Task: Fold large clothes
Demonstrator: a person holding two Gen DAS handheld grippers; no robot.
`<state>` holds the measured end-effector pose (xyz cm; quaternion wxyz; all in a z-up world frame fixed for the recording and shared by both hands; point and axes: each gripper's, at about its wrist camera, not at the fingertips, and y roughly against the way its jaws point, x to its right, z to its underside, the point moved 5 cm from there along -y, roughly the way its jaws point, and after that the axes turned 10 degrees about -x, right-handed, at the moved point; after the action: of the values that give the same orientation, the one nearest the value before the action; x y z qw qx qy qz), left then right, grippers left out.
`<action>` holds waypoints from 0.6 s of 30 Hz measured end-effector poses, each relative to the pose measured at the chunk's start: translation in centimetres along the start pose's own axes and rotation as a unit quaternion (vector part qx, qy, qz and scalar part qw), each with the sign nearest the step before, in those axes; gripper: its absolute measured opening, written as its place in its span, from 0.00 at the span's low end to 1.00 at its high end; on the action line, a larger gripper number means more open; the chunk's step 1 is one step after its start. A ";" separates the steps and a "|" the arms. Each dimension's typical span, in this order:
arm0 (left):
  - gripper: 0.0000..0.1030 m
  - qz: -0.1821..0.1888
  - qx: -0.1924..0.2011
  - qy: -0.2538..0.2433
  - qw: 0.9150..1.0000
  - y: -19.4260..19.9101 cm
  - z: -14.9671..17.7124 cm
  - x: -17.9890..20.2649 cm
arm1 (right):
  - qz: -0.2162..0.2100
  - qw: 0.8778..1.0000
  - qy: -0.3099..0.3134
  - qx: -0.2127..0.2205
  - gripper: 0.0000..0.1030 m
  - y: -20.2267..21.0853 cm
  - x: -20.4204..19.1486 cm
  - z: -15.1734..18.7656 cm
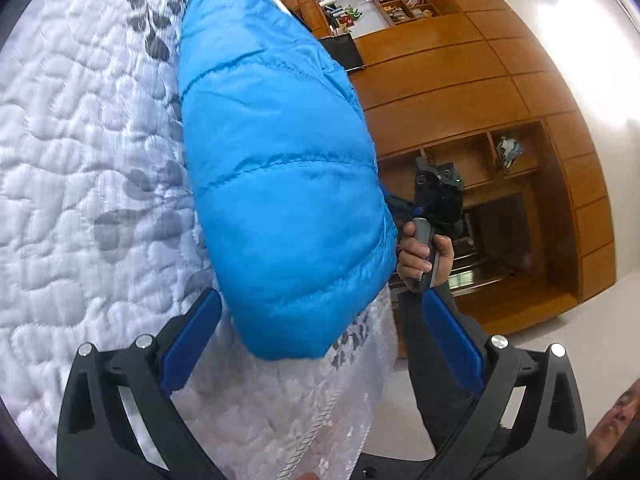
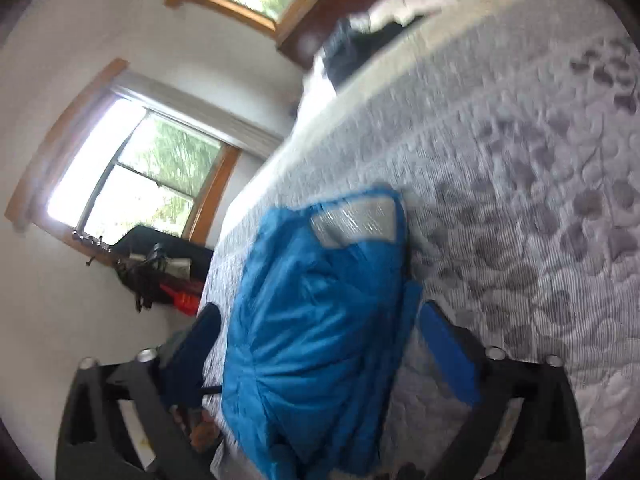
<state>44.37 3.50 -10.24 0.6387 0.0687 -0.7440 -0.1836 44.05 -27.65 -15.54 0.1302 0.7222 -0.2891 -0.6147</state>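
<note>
White quilted bedspread [image 1: 80,160] with grey leaf print is covering a bed, with wooden cabinets [image 1: 460,80] standing beyond it. Lying near the bed's edge is a bright blue puffer jacket [image 1: 280,160], bundled up. Left gripper [image 1: 320,344] is spreading wide, its blue pads flanking the jacket's end without clamping it. Right gripper [image 2: 316,356] is likewise gaping around the jacket [image 2: 320,320], gripping nothing; that view is blurring.
</note>
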 end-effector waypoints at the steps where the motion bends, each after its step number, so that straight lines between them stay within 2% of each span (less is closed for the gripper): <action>1: 0.97 0.005 -0.001 0.005 1.000 -0.5 -0.1 -0.3 | -0.004 0.999 -0.019 -0.025 0.97 -0.6 0.7 -0.3; 7: 0.97 0.009 0.002 0.018 1.000 -1.1 -0.8 -0.7 | -0.048 0.993 -0.048 -0.101 0.97 -3.9 2.9 -0.9; 11: 0.97 -0.006 0.008 0.028 1.000 -0.7 -1.7 -1.2 | -0.079 0.989 -0.060 -0.113 0.97 -5.5 4.0 -1.9; 13: 0.97 -0.029 -0.006 0.038 0.999 -0.6 -2.1 -1.4 | -0.090 0.987 -0.058 -0.118 0.97 -6.3 4.0 -2.5; 18: 0.97 -0.030 -0.034 0.072 0.996 -1.1 -2.3 -2.1 | -0.105 0.985 -0.042 -0.133 0.97 -7.6 3.2 -3.2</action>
<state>46.88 2.80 -12.26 0.6865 0.0823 -0.6874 -0.2223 49.33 -23.98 -21.61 0.1470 0.6985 -0.1325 -0.6877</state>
